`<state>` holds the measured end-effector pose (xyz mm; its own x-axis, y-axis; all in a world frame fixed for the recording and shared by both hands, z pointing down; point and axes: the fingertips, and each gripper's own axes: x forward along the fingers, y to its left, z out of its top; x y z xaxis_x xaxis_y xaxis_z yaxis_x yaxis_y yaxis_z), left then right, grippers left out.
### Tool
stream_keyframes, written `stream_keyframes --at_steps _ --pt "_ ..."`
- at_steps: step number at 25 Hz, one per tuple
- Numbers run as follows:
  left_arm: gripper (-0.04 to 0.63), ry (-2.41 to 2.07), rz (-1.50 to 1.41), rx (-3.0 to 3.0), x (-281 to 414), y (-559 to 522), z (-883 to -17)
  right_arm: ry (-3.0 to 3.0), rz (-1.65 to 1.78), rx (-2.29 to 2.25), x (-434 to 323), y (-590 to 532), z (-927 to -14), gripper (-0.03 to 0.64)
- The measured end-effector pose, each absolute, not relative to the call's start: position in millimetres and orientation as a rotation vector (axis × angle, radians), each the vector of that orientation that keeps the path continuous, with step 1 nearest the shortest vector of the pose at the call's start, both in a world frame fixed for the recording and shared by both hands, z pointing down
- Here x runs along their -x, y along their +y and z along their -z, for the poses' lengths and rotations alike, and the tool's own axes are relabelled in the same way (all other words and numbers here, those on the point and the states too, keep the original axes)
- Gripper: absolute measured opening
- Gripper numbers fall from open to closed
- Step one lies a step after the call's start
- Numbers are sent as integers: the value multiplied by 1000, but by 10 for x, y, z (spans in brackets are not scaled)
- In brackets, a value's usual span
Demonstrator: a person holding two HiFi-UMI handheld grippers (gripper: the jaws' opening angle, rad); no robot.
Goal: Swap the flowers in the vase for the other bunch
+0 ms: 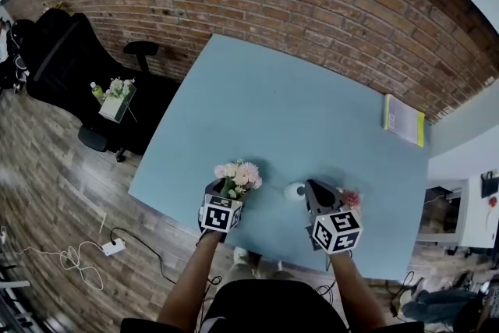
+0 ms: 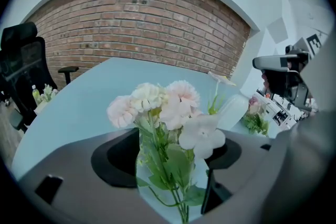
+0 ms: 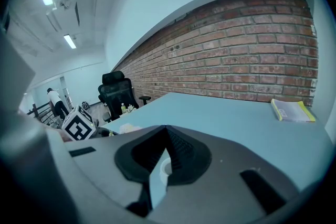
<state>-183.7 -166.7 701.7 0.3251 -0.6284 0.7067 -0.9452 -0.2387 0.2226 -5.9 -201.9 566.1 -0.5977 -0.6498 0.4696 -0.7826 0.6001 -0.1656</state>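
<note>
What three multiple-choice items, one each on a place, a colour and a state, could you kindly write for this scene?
1. Where does the flat yellow book lie?
A) on a chair
B) near the right edge of the light blue table
C) on the floor

2. What colour are the blooms of the flower bunch between the left gripper's jaws?
A) pale pink and white
B) blue
C) orange

3. How do the right gripper's jaws stand?
A) wide apart
B) clamped on the book
C) shut together

Answers:
1. B, the head view shows it by that edge.
2. A, the left gripper view shows pale blooms.
3. C, the right gripper view shows the jaws meeting.
</note>
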Motion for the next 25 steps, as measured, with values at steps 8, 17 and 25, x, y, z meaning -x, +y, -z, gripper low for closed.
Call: stream_keyframes --at_steps 8,17,25 --pt "476 -1426 -635 -1952 1871 -1660 -7061 -2467 -512 -1155 32 -1994 -5674 6" --pt "548 -1405 -612 -1954 1825 -1623 -7111 -2466 -510 -1155 33 -1956 -5676 6" --pt "548 -1400 -580 -1946 1815 -1608 -7085 -2467 -506 -1165 -6 -1936 -5645 6"
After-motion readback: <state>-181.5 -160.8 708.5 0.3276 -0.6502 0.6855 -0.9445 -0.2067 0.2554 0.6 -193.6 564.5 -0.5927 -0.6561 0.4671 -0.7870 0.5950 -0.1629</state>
